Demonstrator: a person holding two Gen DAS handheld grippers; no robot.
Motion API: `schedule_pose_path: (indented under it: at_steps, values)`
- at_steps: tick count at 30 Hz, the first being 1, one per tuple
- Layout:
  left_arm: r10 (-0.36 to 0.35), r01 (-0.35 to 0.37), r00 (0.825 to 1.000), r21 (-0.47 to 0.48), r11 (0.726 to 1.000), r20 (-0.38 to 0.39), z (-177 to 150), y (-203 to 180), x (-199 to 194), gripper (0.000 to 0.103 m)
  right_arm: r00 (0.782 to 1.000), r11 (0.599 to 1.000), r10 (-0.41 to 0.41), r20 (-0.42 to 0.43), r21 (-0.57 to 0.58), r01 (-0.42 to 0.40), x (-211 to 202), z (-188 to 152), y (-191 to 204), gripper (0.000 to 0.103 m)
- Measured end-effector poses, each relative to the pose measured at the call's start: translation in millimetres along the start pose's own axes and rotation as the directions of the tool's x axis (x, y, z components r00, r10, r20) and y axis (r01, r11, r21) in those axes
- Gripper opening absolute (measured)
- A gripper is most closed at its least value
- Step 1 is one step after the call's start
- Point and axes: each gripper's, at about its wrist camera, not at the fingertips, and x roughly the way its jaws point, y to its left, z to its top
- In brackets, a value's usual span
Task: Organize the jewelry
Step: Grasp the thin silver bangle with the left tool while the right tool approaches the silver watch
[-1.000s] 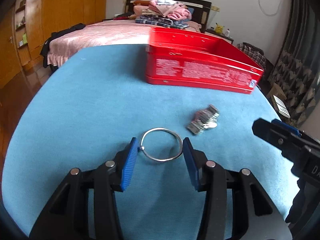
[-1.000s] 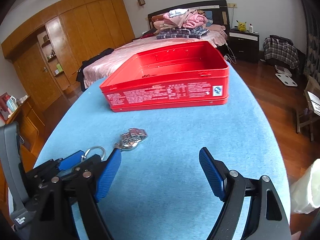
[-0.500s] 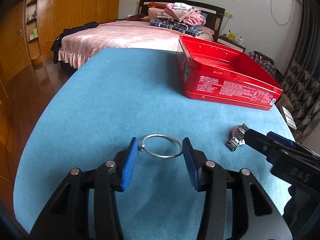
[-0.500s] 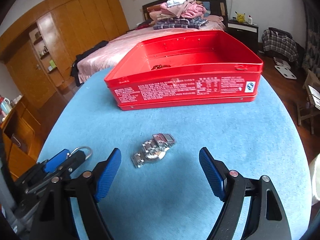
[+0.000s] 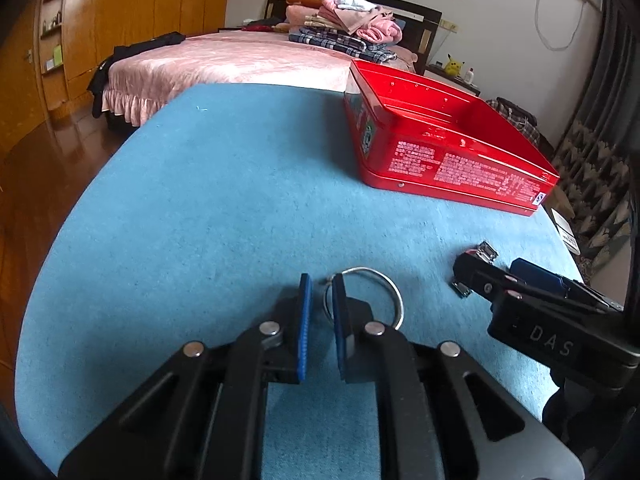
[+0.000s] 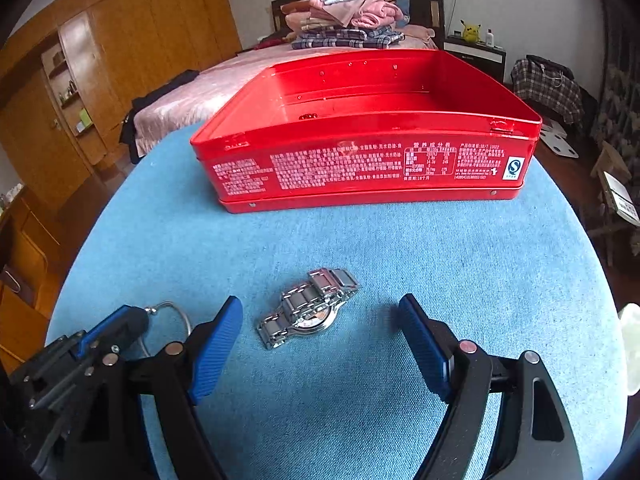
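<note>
A silver bangle (image 5: 390, 284) lies on the blue tablecloth (image 5: 200, 200), and my left gripper (image 5: 320, 304) has its pads nearly together around the ring's left rim. From the right wrist view the bangle (image 6: 176, 312) pokes out beside the left gripper (image 6: 124, 324). A steel watch (image 6: 310, 312) lies flat between and just ahead of the wide-open fingers of my right gripper (image 6: 320, 308), touching neither. In the left wrist view the right gripper (image 5: 500, 280) hides most of the watch (image 5: 486, 250). The open red tin (image 6: 360, 168) stands behind, with a small dark item (image 6: 308, 116) inside.
The red tin (image 5: 460, 160) sits at the far right of the table. Beyond the table's far edge is a pink bed (image 5: 240, 60) with folded clothes (image 6: 352, 20). Wooden floor and wardrobes lie to the left; a white bag (image 6: 630, 344) is at the right edge.
My left gripper has narrowed from wide open around the bangle to pinching its left rim. The right gripper has come down closer, bringing the watch between its open fingers.
</note>
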Motion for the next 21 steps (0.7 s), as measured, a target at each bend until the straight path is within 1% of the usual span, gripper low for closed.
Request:
schedule_pose_path:
  at_steps: [2, 3, 6, 9, 12, 14, 15, 16, 17, 18, 19, 20, 21]
  values:
    - [-0.001, 0.001, 1.000, 0.006, 1.000, -0.006, -0.9, -1.8, -0.7, 0.036, 1.000, 1.000, 0.009, 0.001, 0.000, -0.009, -1.1, -0.5, -2.0, 0.079]
    - [-0.002, 0.002, 1.000, 0.006, 1.000, -0.003, -1.6, -3.2, -1.5, 0.054, 1.000, 1.000, 0.009, 0.000, -0.001, -0.009, -0.9, -0.4, -2.4, 0.079]
    - [-0.003, 0.003, 1.000, 0.028, 1.000, -0.006, -3.5, -10.1, -0.5, 0.057, 1.000, 1.000, 0.009, 0.003, 0.001, -0.009, -1.9, -1.3, -5.7, 0.079]
    - [-0.013, 0.014, 1.000, 0.036, 0.999, -0.021, -4.1, -12.1, 2.0, 0.066, 1.000, 1.000, 0.021, 0.005, 0.015, -0.021, -3.8, -0.8, -12.3, 0.079]
    - [0.004, -0.002, 1.000, 0.060, 0.998, -0.027, -5.2, -18.9, 4.4, 0.070, 1.000, 1.000, 0.021, 0.005, 0.013, -0.021, -5.3, -1.2, -14.8, 0.079]
    - [0.018, -0.015, 0.999, 0.082, 0.997, -0.032, -5.6, -23.0, 7.6, 0.070, 1.000, 1.000, 0.022, 0.006, 0.019, -0.022, -5.7, -0.6, -16.8, 0.079]
    - [0.029, -0.026, 0.999, 0.090, 0.996, -0.033, -5.7, -24.6, 8.8, 0.068, 1.000, 1.000, 0.023, 0.007, 0.021, -0.023, -5.9, -0.1, -17.6, 0.079]
    - [0.034, -0.031, 0.999, 0.092, 0.995, -0.033, -5.7, -25.2, 8.6, 0.059, 1.000, 0.999, 0.022, 0.008, 0.023, -0.022, -6.2, -0.1, -18.0, 0.079]
    - [0.031, -0.028, 0.999, 0.092, 0.995, -0.030, -5.9, -25.0, 8.3, 0.055, 1.000, 0.999, 0.025, 0.008, 0.025, -0.025, -6.4, -0.1, -18.4, 0.079]
    - [0.024, -0.021, 0.999, 0.092, 0.996, -0.028, -6.4, -24.2, 7.8, 0.048, 1.000, 0.999, 0.026, 0.008, 0.025, -0.026, -6.5, -0.1, -18.6, 0.079]
    - [0.017, -0.015, 1.000, 0.090, 0.996, -0.026, -6.8, -23.9, 7.3, 0.044, 1.000, 0.999, 0.026, 0.008, 0.026, -0.026, -6.6, 0.2, -18.5, 0.079]
    - [0.014, -0.012, 1.000, 0.088, 0.996, -0.025, -6.8, -23.3, 6.9, 0.044, 1.000, 0.999, 0.026, 0.009, 0.027, -0.026, -6.7, 0.2, -18.3, 0.079]
    - [0.013, -0.011, 1.000, 0.084, 0.996, -0.022, -6.5, -22.3, 6.4, 0.036, 1.000, 0.999, 0.025, 0.008, 0.027, -0.025, -6.6, 0.5, -18.4, 0.079]
